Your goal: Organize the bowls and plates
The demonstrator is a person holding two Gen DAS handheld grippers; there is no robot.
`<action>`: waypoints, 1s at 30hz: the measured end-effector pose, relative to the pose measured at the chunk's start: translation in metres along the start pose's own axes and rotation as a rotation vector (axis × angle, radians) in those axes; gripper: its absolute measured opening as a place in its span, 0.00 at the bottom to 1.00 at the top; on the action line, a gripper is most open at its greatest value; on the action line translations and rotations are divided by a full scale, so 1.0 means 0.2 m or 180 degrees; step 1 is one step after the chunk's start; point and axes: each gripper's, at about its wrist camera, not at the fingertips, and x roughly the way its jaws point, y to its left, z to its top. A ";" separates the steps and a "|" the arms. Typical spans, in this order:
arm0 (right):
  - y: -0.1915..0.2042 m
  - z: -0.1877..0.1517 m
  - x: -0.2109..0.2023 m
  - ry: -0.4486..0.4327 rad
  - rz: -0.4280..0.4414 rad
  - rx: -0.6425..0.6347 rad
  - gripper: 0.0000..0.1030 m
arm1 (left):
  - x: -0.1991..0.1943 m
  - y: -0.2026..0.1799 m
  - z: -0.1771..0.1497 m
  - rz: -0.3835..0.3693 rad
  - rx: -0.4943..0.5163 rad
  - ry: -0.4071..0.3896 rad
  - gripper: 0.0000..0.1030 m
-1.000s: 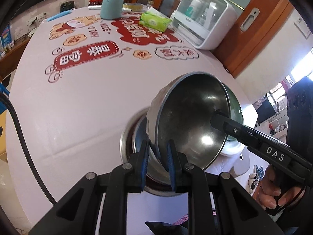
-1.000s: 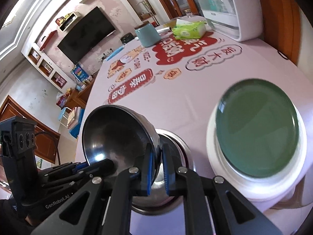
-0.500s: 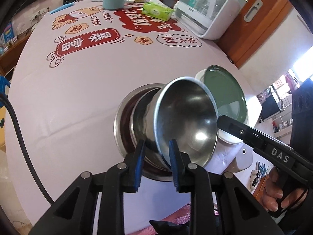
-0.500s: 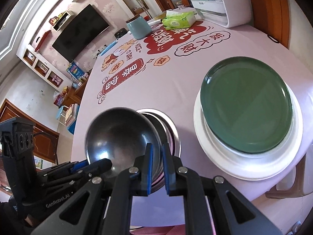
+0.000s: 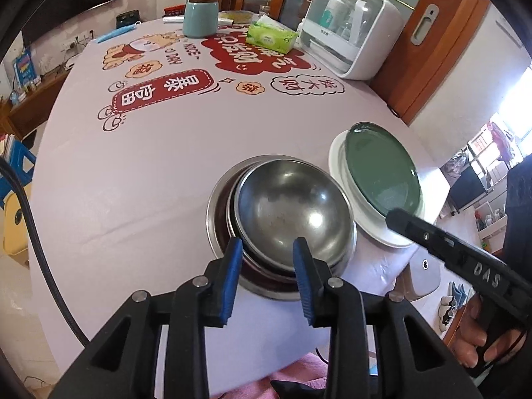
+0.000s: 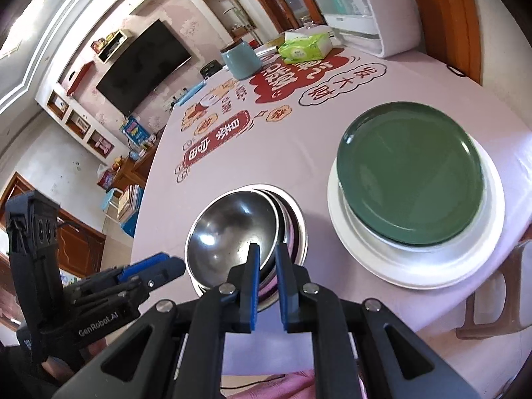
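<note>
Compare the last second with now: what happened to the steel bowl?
The steel bowl, held tilted by both claws before, now sits nested in the bowl stack. The left claw is opening and has let go; the right claw has come off the rim, shut. The green plate on the white plate stayed put.

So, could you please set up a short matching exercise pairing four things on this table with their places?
Things:
1. steel bowl
2. green plate
3. tissue pack
4. teal canister

Places:
a. beside the white cabinet
b. on the white plate
c. nested in the steel stack
d. at the far table edge, left of the tissues

Pairs: 1-c, 2-b, 3-a, 4-d
</note>
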 end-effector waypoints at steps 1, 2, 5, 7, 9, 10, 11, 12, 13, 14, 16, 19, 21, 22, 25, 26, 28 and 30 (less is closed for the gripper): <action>0.00 0.00 -0.01 -0.0005 0.0010 -0.0001 0.10 | -0.02 -0.01 -0.01 0.0013 0.0005 -0.0027 0.33; 0.00 0.00 -0.02 0.0012 0.0018 -0.0016 0.11 | -0.04 -0.02 -0.02 0.0031 0.0004 -0.0066 0.33; 0.00 -0.02 -0.05 0.0048 0.0050 -0.0053 0.15 | -0.08 -0.04 -0.04 0.0068 -0.0060 -0.0117 0.34; 0.00 -0.03 -0.07 0.0056 0.0077 -0.0078 0.20 | -0.09 -0.05 -0.06 0.0086 -0.0109 -0.0134 0.35; 0.00 -0.05 -0.10 0.0048 0.0107 -0.0107 0.26 | -0.10 -0.06 -0.08 0.0113 -0.0152 -0.0135 0.38; 0.00 -0.06 -0.11 0.0043 0.0114 -0.0111 0.30 | -0.11 -0.06 -0.09 0.0122 -0.0167 -0.0135 0.42; -0.01 -0.07 -0.13 0.0033 0.0117 -0.0117 0.33 | -0.11 -0.07 -0.10 0.0136 -0.0192 -0.0136 0.46; -0.01 -0.08 -0.14 0.0022 0.0112 -0.0127 0.35 | -0.12 -0.08 -0.11 0.0147 -0.0214 -0.0141 0.48; -0.02 -0.09 -0.15 0.0012 0.0114 -0.0135 0.38 | -0.12 -0.08 -0.13 0.0160 -0.0250 -0.0142 0.51; -0.02 -0.10 -0.16 0.0004 0.0114 -0.0146 0.43 | -0.13 -0.09 -0.14 0.0165 -0.0282 -0.0139 0.54; -0.02 -0.10 -0.17 0.0003 0.0119 -0.0166 0.48 | -0.13 -0.09 -0.16 0.0170 -0.0326 -0.0126 0.57; -0.03 -0.10 -0.16 0.0011 0.0117 -0.0156 0.55 | -0.12 -0.11 -0.17 0.0235 -0.0363 -0.0086 0.61; -0.03 -0.10 -0.16 0.0012 0.0129 -0.0119 0.58 | -0.12 -0.10 -0.18 0.0291 -0.0392 -0.0051 0.65; -0.03 -0.10 -0.16 0.0016 0.0129 -0.0110 0.62 | -0.11 -0.10 -0.18 0.0302 -0.0420 -0.0024 0.67; -0.03 -0.11 -0.15 0.0003 0.0096 -0.0067 0.67 | -0.09 -0.07 -0.18 0.0322 -0.0502 0.0102 0.71; -0.04 -0.12 -0.15 0.0018 0.0093 -0.0046 0.67 | -0.09 -0.05 -0.18 0.0324 -0.0545 0.0138 0.72; -0.04 -0.13 -0.13 0.0072 0.0089 -0.0015 0.68 | -0.08 -0.02 -0.18 0.0322 -0.0644 0.0212 0.72; -0.04 -0.14 -0.11 0.0134 0.0093 0.0022 0.69 | -0.07 0.02 -0.18 0.0320 -0.0717 0.0274 0.72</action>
